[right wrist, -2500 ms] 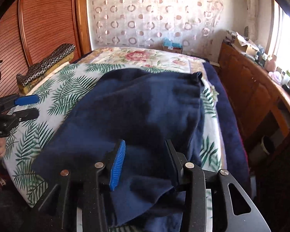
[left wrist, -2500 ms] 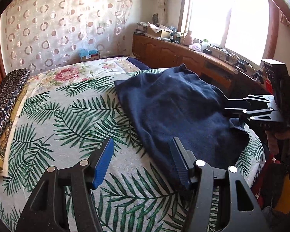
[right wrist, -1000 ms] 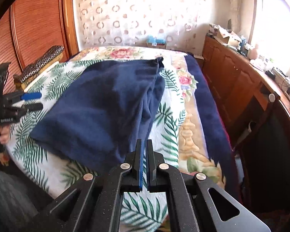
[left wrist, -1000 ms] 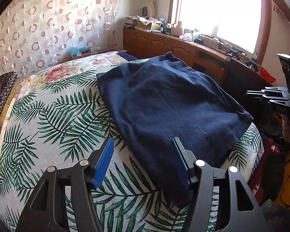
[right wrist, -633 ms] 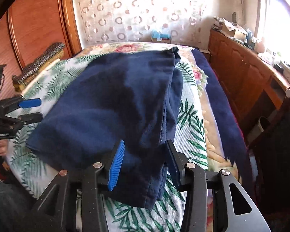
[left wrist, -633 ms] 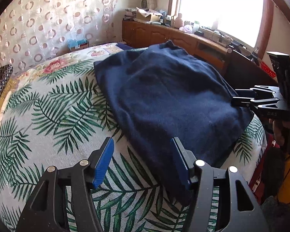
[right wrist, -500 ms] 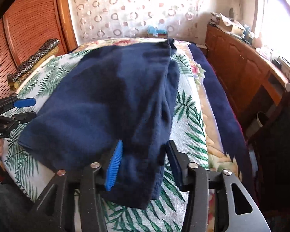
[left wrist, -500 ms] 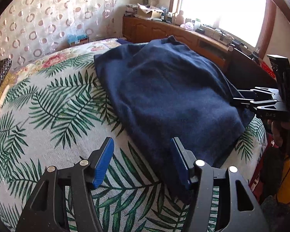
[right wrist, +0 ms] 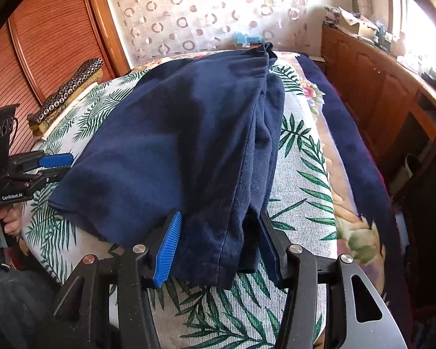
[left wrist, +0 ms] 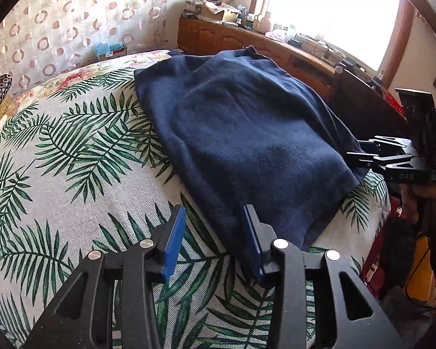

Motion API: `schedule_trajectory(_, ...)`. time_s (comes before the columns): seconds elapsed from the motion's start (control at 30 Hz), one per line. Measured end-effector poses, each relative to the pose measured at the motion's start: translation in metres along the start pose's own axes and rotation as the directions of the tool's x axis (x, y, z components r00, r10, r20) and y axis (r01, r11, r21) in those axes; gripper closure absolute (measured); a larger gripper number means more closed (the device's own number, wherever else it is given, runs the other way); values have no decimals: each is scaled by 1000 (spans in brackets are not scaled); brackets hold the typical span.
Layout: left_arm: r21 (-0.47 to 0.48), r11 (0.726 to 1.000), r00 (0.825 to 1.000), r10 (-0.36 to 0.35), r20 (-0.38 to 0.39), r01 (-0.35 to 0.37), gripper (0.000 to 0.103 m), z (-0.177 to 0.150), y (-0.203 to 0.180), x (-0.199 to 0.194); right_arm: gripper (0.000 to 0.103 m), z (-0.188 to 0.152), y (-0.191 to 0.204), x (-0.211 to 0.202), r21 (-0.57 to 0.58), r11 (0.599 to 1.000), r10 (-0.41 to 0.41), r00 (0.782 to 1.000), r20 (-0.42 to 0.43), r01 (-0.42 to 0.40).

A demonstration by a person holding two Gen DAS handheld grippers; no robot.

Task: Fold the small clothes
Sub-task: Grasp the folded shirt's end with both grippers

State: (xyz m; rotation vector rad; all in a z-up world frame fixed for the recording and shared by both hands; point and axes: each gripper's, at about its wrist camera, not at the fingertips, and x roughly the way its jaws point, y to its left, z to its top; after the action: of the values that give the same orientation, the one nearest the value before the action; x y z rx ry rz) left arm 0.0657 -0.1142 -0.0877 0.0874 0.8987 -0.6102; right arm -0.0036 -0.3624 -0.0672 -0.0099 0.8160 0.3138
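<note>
A dark navy garment [left wrist: 247,133] lies folded on a palm-leaf bedspread [left wrist: 72,174]. In the left wrist view my left gripper [left wrist: 213,241] hovers at the garment's near left corner. Its jaws are closing, the cloth edge lies against the right finger, and the pads do not press on it. My right gripper [right wrist: 219,250] stands open, straddling the near right corner of the garment [right wrist: 174,145], whose layered edge fills the gap. Each gripper also shows in the other's view: the right gripper [left wrist: 360,157] at the cloth's far corner, the left gripper [right wrist: 64,164] at the bed's left side.
A wooden cabinet [right wrist: 378,87] with clutter runs under the window on the right. A navy blanket [right wrist: 348,145] lies along the bed's right side. A patterned pillow [right wrist: 69,87] rests by the wooden sliding door. A hand [right wrist: 11,221] holds the left gripper.
My right gripper went from shut to open and sank over the garment's near right corner. My left gripper's jaws have narrowed beside the near left corner.
</note>
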Motion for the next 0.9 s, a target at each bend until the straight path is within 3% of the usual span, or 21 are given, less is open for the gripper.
schedule_trajectory(0.23, -3, 1000, 1000, -7, -13, 7, 62, -6, -2, -5, 53, -3, 3, -6, -18, 999, -42, 999, -22, 42)
schedule_trajectory(0.53, -30, 997, 998, -67, -3, 67, 62, -11, -2, -12, 54, -7, 3, -6, 11, 999, -32, 999, -5, 32)
schedule_trajectory(0.6, -30, 997, 997, -77, -11, 76, 62, -10, -3, -9, 81, -7, 4, -5, 22, 999, 42, 999, -7, -42)
schedule_trajectory(0.8, -36, 990, 990, -135, -31, 133, 62, -8, -5, -2, 87, -6, 2, -11, 23, 997, 75, 997, 33, -76)
schedule_trajectory(0.87, -54, 981, 982, -188, -36, 186, 70, -7, -4, 0, 88, -5, -2, -18, 33, 996, 83, 994, 74, -86)
schedule_trajectory(0.9, -59, 977, 977, -209, -42, 206, 84, -6, -4, 1, 88, -5, -3, -23, 37, 995, 85, 992, 94, -88)
